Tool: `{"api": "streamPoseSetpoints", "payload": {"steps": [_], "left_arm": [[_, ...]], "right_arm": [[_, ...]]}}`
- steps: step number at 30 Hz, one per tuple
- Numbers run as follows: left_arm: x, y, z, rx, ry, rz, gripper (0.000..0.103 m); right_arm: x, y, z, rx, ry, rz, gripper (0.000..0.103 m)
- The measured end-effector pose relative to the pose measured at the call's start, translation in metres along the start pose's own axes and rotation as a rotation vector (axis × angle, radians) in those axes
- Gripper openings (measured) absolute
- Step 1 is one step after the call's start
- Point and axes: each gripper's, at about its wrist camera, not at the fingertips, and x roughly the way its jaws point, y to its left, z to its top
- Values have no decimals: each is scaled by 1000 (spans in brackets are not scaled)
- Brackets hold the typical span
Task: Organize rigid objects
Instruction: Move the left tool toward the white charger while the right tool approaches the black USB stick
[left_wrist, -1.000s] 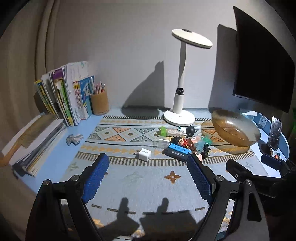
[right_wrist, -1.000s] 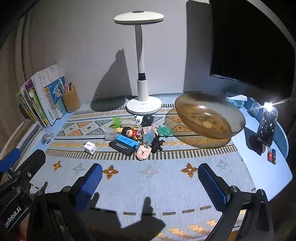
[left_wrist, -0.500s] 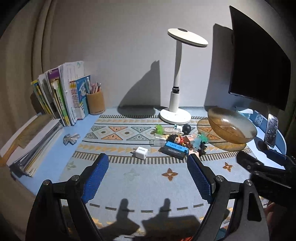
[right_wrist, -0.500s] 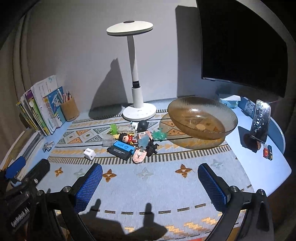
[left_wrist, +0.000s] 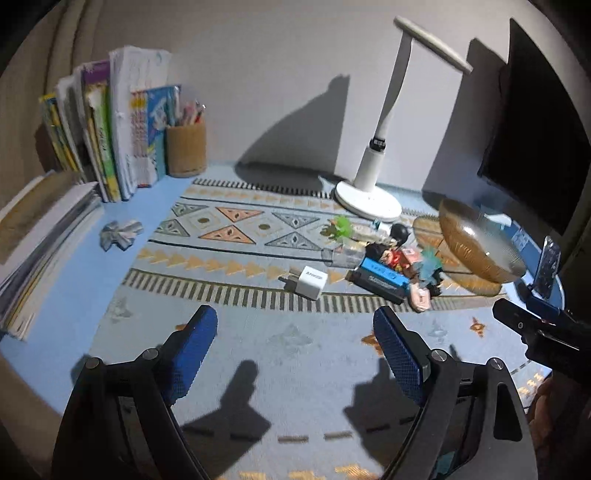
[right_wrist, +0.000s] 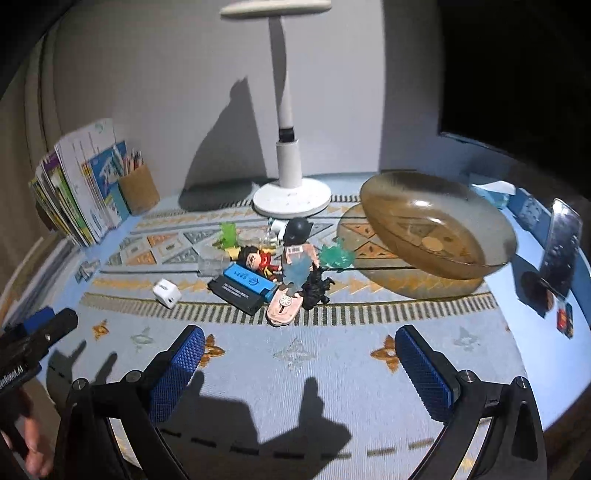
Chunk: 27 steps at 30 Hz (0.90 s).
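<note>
A heap of small rigid items lies mid-mat: a white charger cube (left_wrist: 311, 282) (right_wrist: 167, 292), a blue-and-black box (left_wrist: 380, 280) (right_wrist: 242, 284), a red toy figure (right_wrist: 258, 260), a dark-helmeted figure (right_wrist: 298, 251), a pink toy (right_wrist: 282, 306), green and teal pieces. An amber glass bowl (left_wrist: 480, 243) (right_wrist: 436, 225) stands right of the heap. My left gripper (left_wrist: 295, 339) hovers open above the near mat, nothing between its blue pads. My right gripper (right_wrist: 301, 360) is also open and empty, short of the heap.
A white desk lamp (right_wrist: 290, 162) stands behind the heap. Books (left_wrist: 110, 133) and a pencil cup (left_wrist: 185, 149) line the back left, with stacked papers (left_wrist: 37, 236) along the left edge. A monitor (left_wrist: 539, 122) and a phone on a stand (right_wrist: 561, 247) sit at right. A crumpled foil piece (left_wrist: 120, 234) lies left.
Both grippers have tilted and moved nearer the heap, so the objects look larger. Both stay open; nothing on the mat has moved.
</note>
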Motion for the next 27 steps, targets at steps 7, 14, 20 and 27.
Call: {"api": "streamPoseSetpoints", "payload": {"steps": [7,14,20,27], "left_arm": [[72,-2,14,12,139,-37,86],[129,-4,18,78,254,38,85],[150,-5,23,101,276,40,85],[150,13,24,70,273,60,86]], "right_arm": [[54,0,12,-67,90,129,102],[125,30,20,-148,252,260,66],[147,50,26,-239,259,254,60],[158,56,28,-276,296,269,51]]}}
